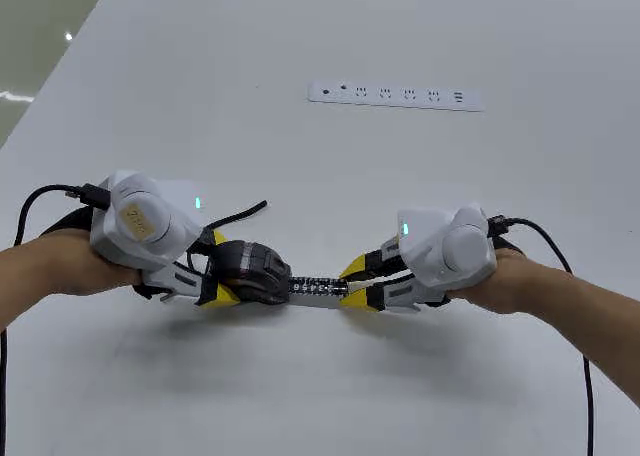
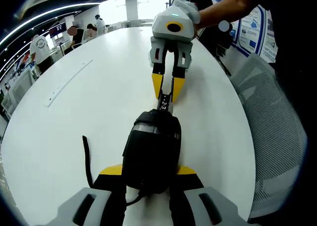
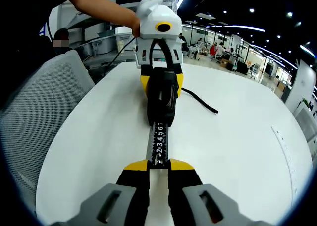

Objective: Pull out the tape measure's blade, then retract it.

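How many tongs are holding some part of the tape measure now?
2. The left tongs are shut on the tape measure case; the right tongs are shut on its blade, which is pulled out a short way between them.

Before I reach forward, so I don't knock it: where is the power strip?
In the head view the power strip lies on the white table, beyond the tape measure and its drawn blade, slightly right of centre.

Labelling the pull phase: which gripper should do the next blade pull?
Right. The right gripper is shut on the blade tip, only a short length out; the left gripper clamps the tape measure case, so it likely just anchors.
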A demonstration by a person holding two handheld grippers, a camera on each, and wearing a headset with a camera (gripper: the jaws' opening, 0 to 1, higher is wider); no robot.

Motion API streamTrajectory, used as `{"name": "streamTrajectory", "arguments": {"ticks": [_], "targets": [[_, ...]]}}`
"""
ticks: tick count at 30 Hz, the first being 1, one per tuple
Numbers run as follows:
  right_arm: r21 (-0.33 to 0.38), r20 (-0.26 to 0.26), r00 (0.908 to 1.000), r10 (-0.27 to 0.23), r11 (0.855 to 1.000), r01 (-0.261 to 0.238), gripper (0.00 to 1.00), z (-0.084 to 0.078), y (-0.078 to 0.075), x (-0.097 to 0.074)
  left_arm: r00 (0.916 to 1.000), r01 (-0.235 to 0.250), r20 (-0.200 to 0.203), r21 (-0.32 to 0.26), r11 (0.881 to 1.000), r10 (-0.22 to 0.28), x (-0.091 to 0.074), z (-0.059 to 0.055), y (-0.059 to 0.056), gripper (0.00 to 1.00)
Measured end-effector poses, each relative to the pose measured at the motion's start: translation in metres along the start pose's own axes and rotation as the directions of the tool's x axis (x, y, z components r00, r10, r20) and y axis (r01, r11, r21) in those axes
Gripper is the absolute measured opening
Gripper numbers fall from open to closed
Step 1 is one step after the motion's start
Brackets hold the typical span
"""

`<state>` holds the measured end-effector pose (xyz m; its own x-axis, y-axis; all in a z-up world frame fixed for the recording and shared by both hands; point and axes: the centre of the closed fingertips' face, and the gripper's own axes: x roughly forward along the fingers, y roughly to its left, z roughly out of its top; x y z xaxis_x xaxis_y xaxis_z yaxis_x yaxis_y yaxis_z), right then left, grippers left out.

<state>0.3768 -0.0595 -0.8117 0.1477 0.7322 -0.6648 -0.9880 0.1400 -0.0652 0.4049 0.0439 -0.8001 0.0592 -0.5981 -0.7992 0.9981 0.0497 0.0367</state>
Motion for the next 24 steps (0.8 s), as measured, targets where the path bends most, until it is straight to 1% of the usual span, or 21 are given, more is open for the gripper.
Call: {"name": "streamTrajectory", "arguments": {"ticks": [11, 18, 19, 24], "targets": [[-0.011, -0.005, 1.0, -0.004, 1.0, 0.004, 0.11, -0.007, 0.0, -0.007, 1.0, -0.002, -0.001, -0.002, 1.0, 0.002, 0.0, 0.0, 0.0, 0.3], [-0.009, -0.005, 1.0, -0.003, 1.0, 0.003, 0.11, -0.008, 0.0, -0.007, 1.0, -0.002, -0.001, -0.002, 1.0, 0.002, 0.0, 0.0, 0.0, 0.3], [-0.007, -0.01, 1.0, -0.001, 1.0, 0.001, 0.11, -0.014, 0.001, -0.014, 1.0, -0.003, -0.002, -0.002, 1.0, 0.003, 0.0, 0.0, 0.0, 0.3], [-0.005, -0.013, 0.9999, -0.001, 1.0, 0.001, 0.11, -0.019, 0.001, -0.018, 1.0, -0.004, -0.002, -0.001, 1.0, 0.004, 0.0, 0.0, 0.0, 0.3]]}}
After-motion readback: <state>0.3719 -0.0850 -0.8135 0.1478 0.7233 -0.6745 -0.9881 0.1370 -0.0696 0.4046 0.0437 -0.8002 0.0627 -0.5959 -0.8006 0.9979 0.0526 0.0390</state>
